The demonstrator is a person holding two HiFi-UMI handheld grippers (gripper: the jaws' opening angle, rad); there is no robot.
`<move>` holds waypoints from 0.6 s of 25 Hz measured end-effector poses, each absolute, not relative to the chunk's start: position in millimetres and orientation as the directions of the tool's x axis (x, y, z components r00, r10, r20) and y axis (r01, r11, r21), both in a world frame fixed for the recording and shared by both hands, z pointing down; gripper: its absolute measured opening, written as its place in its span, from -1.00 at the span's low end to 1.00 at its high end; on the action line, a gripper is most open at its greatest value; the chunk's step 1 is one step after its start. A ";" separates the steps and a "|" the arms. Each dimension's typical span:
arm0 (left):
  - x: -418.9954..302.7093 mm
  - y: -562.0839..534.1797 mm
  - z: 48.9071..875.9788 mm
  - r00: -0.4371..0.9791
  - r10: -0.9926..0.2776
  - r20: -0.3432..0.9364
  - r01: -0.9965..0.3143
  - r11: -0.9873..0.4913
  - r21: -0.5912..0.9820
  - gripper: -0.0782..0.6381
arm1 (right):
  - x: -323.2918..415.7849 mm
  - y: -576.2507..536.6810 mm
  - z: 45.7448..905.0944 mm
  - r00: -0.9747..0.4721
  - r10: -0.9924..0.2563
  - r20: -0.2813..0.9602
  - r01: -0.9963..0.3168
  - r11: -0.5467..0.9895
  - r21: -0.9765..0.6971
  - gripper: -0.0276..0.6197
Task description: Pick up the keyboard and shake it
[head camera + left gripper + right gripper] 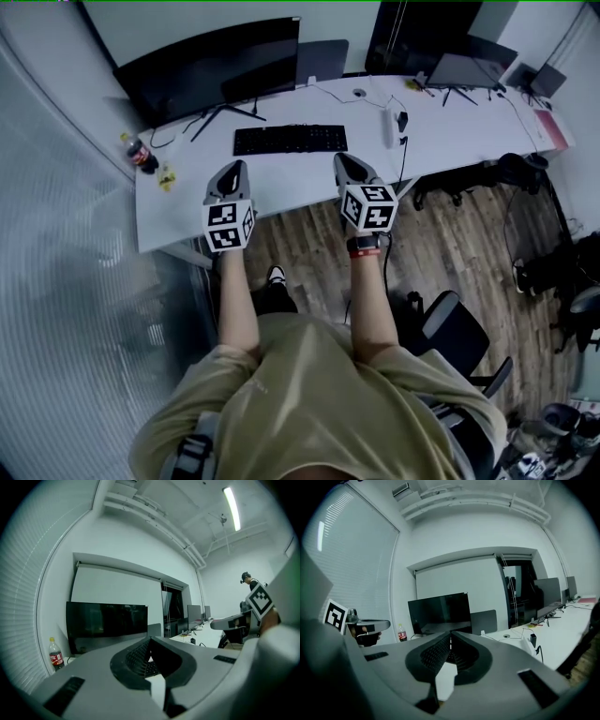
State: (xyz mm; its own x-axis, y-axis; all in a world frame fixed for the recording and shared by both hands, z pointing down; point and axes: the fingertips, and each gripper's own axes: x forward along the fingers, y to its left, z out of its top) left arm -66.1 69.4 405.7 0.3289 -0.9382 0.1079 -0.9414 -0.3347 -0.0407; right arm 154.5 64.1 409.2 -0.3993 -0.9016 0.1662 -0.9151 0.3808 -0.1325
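Keyboard (290,139) lies flat on the white bench (441,131), just near of the monitor (216,66), untouched. The left gripper (234,167) and right gripper (343,159) hover side by side over the bench's near edge, close to the keyboard, one toward each end. Both grippers' fingers (133,657) are pressed together, holding nothing. A bottle (141,153) stands at the bench's left end.
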 end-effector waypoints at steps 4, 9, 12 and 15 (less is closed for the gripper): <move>-72.3 18.1 401.4 0.347 -0.930 0.118 -0.934 -0.354 -0.043 -0.73 | 148.0 18.2 407.8 -0.392 -0.902 0.182 -0.918 0.370 -0.146 -0.83; -77.4 -32.7 412.3 0.377 -0.915 0.146 -0.922 -0.386 -0.038 -0.73 | 138.5 -24.7 410.5 -0.380 -0.906 0.184 -0.922 0.356 -0.153 -0.83; -77.2 -56.4 415.7 0.397 -0.904 0.161 -0.912 -0.408 -0.039 -0.72 | 136.7 -44.7 412.0 -0.367 -0.910 0.195 -0.927 0.340 -0.157 -0.79; -82.5 -80.6 423.2 0.410 -0.894 0.183 -0.906 -0.422 -0.036 -0.72 | 128.6 -65.6 417.5 -0.361 -0.908 0.211 -0.930 0.333 -0.157 -0.73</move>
State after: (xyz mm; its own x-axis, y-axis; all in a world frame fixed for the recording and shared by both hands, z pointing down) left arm -82.5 -80.6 423.2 0.4095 -0.8938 0.1826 -0.9058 -0.4223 -0.0356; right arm 128.6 -65.6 417.5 -0.3608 -0.9085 0.2110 -0.9298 0.3329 -0.1568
